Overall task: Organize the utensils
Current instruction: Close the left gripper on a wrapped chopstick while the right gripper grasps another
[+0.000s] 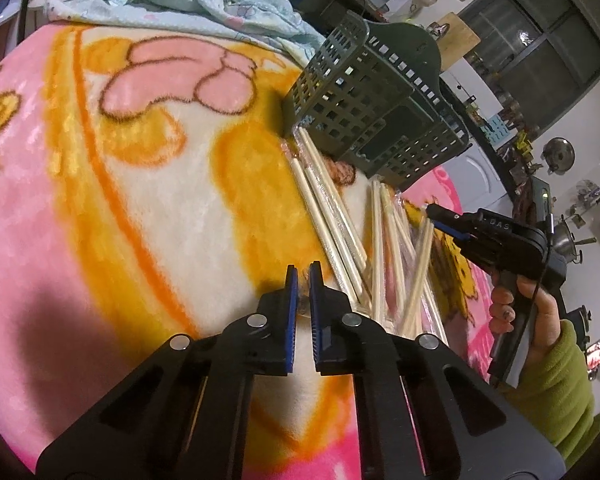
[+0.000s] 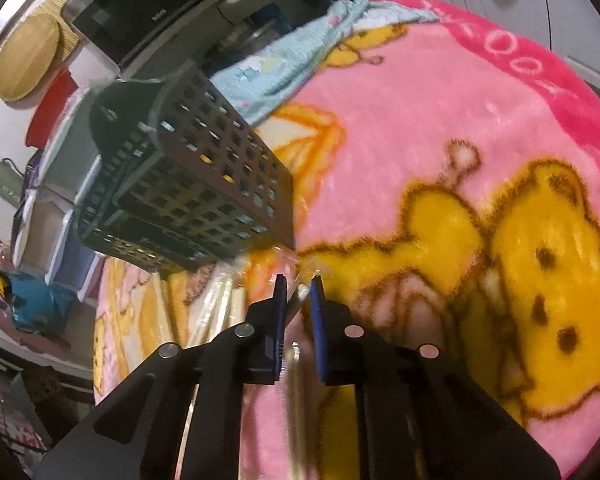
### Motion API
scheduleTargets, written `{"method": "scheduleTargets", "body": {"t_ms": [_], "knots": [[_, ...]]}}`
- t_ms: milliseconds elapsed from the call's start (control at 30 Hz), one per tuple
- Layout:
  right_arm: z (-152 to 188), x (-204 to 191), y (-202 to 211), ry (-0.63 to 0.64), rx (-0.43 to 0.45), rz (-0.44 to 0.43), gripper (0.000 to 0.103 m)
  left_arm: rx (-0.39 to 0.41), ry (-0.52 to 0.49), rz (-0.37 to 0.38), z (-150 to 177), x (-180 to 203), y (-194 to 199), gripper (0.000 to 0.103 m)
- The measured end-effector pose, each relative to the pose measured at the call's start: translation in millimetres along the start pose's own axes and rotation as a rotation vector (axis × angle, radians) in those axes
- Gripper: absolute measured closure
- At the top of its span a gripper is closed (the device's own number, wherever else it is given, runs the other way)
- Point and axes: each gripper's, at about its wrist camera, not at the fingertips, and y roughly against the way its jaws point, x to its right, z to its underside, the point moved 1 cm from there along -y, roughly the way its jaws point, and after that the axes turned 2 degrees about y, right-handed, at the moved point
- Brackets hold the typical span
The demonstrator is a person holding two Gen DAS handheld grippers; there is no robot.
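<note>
Several pale wooden chopsticks [image 1: 380, 240] in clear wrappers lie fanned on the cartoon blanket, just in front of a dark green perforated utensil basket [image 1: 372, 92]. My left gripper [image 1: 304, 276] is shut on the crinkled clear wrapper end [image 1: 303, 300] of one packet at the near edge of the pile. My right gripper [image 1: 436, 214], held by a hand in a green sleeve, reaches into the pile's right side. In the right wrist view my right gripper [image 2: 299, 284] is shut on a wrapped chopstick [image 2: 296, 380] that runs back between the jaws. The basket [image 2: 188, 184] stands to its upper left.
A pink and yellow fleece blanket [image 1: 160, 200] covers the surface. A crumpled light blue cloth [image 1: 204, 0] lies at its far edge behind the basket. Shelves, pots and a window [image 1: 540, 48] fill the room beyond. More wrapped chopsticks [image 2: 220, 304] lie left of the right gripper.
</note>
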Motion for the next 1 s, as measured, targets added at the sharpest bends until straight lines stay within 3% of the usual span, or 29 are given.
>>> {"method": "scheduleTargets", "body": {"t_ms": [367, 1000], "knots": [[-2.4, -42.7, 37.3, 0.135, 0.061, -0.049, 0.095, 0.058, -0.009, -0.012, -15.9, -5.5, 26.5, 0.101], [1.7, -118.3, 96.9, 0.379, 0.149, -0.106, 0.097, 0.211, -0.131, -0.057, -49.8, 10.7, 102.6, 0.102]]}}
